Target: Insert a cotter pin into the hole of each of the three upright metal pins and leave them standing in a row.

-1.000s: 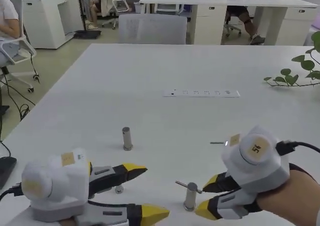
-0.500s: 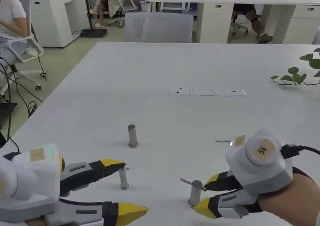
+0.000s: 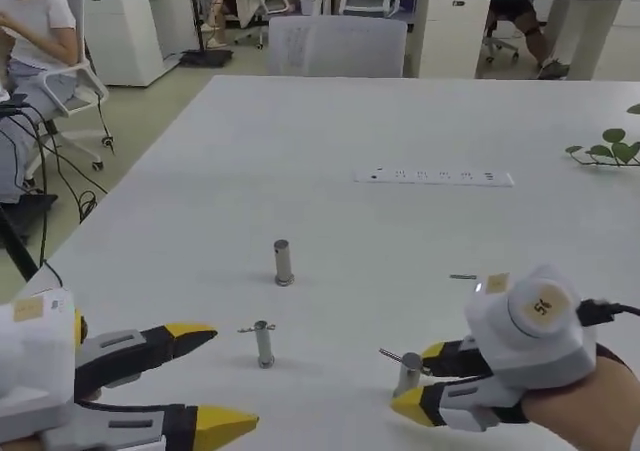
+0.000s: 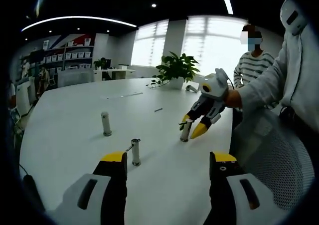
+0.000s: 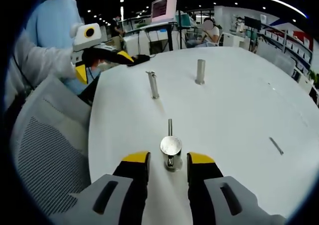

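The bench (image 3: 400, 121) has a white top, smooth and matt, with only a weak sheen. The far pin (image 3: 283, 262) and the middle pin (image 3: 264, 343) are of grey metal with a dull satin finish. The flat top of the near pin (image 5: 171, 146) is polished and bright. The loose cotter pin (image 3: 462, 277) is thin bare metal. The left hand-held gripper (image 3: 232, 379) and the right hand-held gripper (image 3: 415, 379) have white plastic bodies, a little glossy, with dark matt jaws and yellow tips. The chair back (image 5: 50, 150) is grey woven mesh. The power strip (image 3: 435, 177) is white plastic.
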A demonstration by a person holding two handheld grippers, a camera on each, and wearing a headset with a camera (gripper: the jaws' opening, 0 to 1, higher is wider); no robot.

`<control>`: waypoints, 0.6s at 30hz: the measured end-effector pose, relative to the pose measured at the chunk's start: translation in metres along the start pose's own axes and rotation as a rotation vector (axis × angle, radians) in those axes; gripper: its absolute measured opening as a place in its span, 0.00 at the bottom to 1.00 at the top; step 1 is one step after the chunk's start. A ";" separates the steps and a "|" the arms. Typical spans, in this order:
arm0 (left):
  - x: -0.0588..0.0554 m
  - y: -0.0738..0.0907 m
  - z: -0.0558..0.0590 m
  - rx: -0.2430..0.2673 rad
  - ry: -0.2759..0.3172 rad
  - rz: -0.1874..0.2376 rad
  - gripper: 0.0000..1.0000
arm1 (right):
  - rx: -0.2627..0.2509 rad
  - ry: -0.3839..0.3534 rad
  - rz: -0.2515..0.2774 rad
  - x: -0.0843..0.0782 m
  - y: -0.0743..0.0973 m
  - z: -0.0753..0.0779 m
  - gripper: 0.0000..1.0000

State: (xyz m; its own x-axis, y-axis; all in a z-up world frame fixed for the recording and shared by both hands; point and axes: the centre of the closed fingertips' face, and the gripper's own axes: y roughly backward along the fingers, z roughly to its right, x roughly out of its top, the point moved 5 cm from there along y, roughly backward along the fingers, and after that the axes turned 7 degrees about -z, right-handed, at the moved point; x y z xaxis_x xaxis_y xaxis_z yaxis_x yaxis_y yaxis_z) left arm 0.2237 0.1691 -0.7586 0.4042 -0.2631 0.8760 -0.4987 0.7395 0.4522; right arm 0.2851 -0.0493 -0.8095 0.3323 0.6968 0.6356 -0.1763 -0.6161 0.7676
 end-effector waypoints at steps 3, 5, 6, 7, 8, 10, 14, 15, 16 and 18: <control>-0.004 0.003 -0.002 0.013 0.004 -0.013 0.66 | -0.006 0.012 0.004 -0.001 -0.004 0.000 0.30; -0.005 0.004 -0.003 0.017 0.009 -0.014 0.66 | -0.009 0.021 0.008 -0.002 -0.005 0.001 0.29; -0.006 0.005 -0.003 0.019 0.010 -0.014 0.66 | -0.010 0.025 0.013 -0.001 -0.005 0.001 0.27; -0.006 0.005 -0.003 0.022 0.013 -0.013 0.66 | -0.012 0.038 0.018 -0.001 -0.006 0.000 0.25; -0.006 0.005 -0.003 0.023 0.012 -0.013 0.66 | -0.015 0.048 0.020 -0.001 -0.006 0.000 0.24; -0.006 0.005 -0.003 0.025 0.016 -0.017 0.66 | -0.018 0.062 0.024 -0.001 -0.007 0.001 0.20; -0.008 0.004 -0.002 0.024 0.023 -0.018 0.66 | -0.022 0.072 0.036 -0.002 -0.007 0.004 0.16; -0.008 0.003 -0.001 0.023 0.025 -0.019 0.66 | -0.020 0.079 0.039 -0.001 -0.007 0.004 0.15; -0.008 0.003 -0.001 0.022 0.027 -0.019 0.66 | -0.022 0.104 0.041 -0.001 -0.007 0.005 0.15; -0.008 0.002 0.000 0.019 0.026 -0.020 0.66 | -0.011 0.111 0.045 0.000 -0.007 0.005 0.15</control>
State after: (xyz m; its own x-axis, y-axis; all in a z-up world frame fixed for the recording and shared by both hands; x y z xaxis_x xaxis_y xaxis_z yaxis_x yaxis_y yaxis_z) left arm 0.2197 0.1730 -0.7646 0.4340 -0.2614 0.8621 -0.5049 0.7220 0.4731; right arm 0.2906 -0.0465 -0.8155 0.2193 0.7057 0.6738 -0.1994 -0.6436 0.7389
